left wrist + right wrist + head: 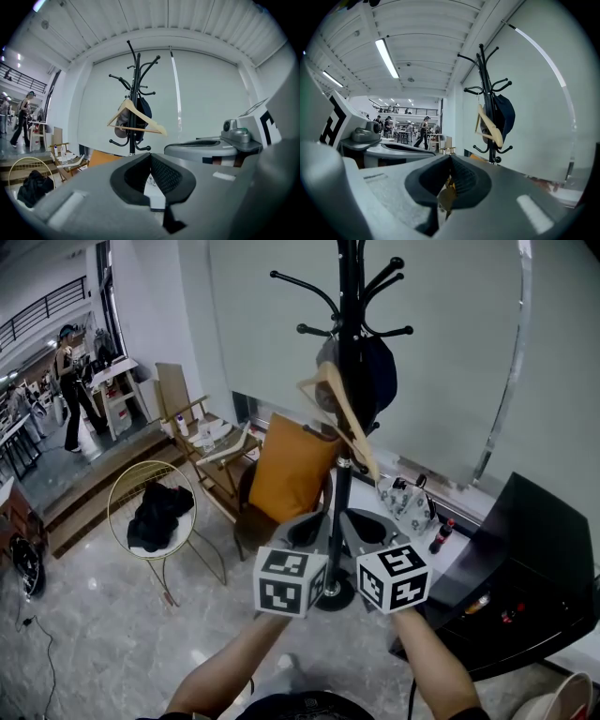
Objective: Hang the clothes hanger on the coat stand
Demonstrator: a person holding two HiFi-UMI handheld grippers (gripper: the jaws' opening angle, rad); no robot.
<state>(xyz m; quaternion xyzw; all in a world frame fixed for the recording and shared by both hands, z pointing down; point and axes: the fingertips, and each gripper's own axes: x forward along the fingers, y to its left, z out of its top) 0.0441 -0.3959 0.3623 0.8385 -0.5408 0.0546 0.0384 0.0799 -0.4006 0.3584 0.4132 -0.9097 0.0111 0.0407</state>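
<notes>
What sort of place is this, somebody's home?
Probably not a home but a big open workshop or studio: a mezzanine railing, people standing around work tables in the background, and long strip lights overhead.

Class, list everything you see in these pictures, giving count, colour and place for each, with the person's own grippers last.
coat stand: one, black, centre, against the pale wall.
clothes hanger: one, pale wood, hanging on the coat stand.
cap: one, dark, on the stand behind the hanger.
cushion: one, orange, left of the stand's pole.
wire chair: one, gold, far left.
garment: one, black, on the wire chair.
bottle: one, dark with red cap, right of the stand's base.
left gripper: one, grey, jaws shut, empty.
right gripper: one, grey, jaws shut, empty.
</notes>
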